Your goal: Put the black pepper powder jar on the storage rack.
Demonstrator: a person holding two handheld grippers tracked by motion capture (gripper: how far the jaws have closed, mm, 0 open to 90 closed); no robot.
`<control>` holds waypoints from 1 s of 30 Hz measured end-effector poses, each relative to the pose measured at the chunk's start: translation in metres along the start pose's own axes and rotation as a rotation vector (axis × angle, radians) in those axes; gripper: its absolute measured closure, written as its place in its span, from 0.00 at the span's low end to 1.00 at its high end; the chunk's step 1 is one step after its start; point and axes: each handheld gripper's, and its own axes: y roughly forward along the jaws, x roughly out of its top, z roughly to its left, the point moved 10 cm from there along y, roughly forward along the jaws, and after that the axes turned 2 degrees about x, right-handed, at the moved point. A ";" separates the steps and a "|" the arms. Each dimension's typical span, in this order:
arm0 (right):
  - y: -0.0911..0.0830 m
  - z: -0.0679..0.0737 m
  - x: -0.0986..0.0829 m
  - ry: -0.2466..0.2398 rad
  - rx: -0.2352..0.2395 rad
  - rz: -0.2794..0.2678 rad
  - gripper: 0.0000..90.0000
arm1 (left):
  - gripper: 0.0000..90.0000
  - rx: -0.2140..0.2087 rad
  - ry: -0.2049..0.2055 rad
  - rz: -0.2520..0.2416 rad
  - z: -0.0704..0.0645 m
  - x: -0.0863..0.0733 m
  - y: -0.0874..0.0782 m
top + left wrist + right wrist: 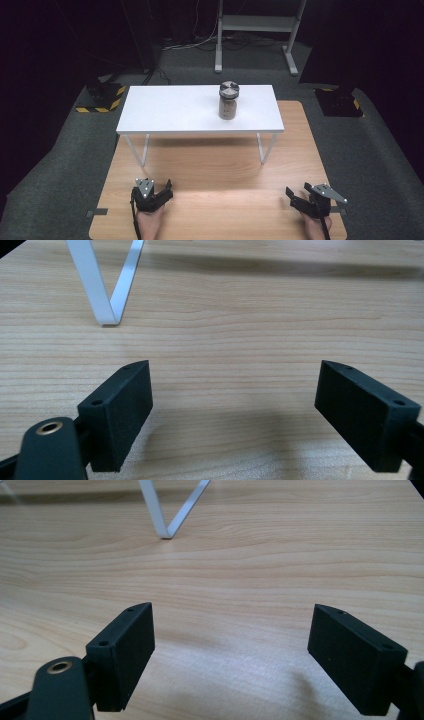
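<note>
A glass jar (229,101) with brown contents and a grey metal lid stands upright on a small white raised shelf (165,110), right of its middle. My left gripper (159,192) rests low over the wooden table (220,170) near its front left, jaws wide open with nothing between them. In the left gripper view, the left gripper (235,390) has bare wood between its jaws. My right gripper (296,196) sits near the front right edge, also open and holding nothing. The right gripper (232,630) frames bare wood in its own view.
The shelf stands on thin white V-shaped legs (107,285), (172,510) on the far half of the wooden table. Grey carpet surrounds the table. A white metal frame (257,30) stands behind, and black-and-yellow striped bases (102,97) sit at both sides.
</note>
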 end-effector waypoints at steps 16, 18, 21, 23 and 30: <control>0.000 0.010 -0.003 -0.038 -0.010 0.027 0.20 | 0.17 0.000 -0.001 0.004 0.000 0.000 0.000; 0.000 0.010 -0.003 -0.041 -0.012 0.030 0.20 | 0.17 0.000 -0.001 0.004 0.000 0.000 0.000; 0.001 0.011 -0.003 -0.044 -0.012 0.033 0.20 | 0.17 0.001 -0.001 0.005 0.000 0.000 0.000; 0.001 0.011 -0.002 -0.048 -0.012 0.039 0.20 | 0.17 0.001 0.000 0.005 0.000 0.000 0.000; 0.003 0.013 -0.002 -0.059 -0.015 0.052 0.20 | 0.17 0.002 0.000 0.006 0.000 0.000 0.000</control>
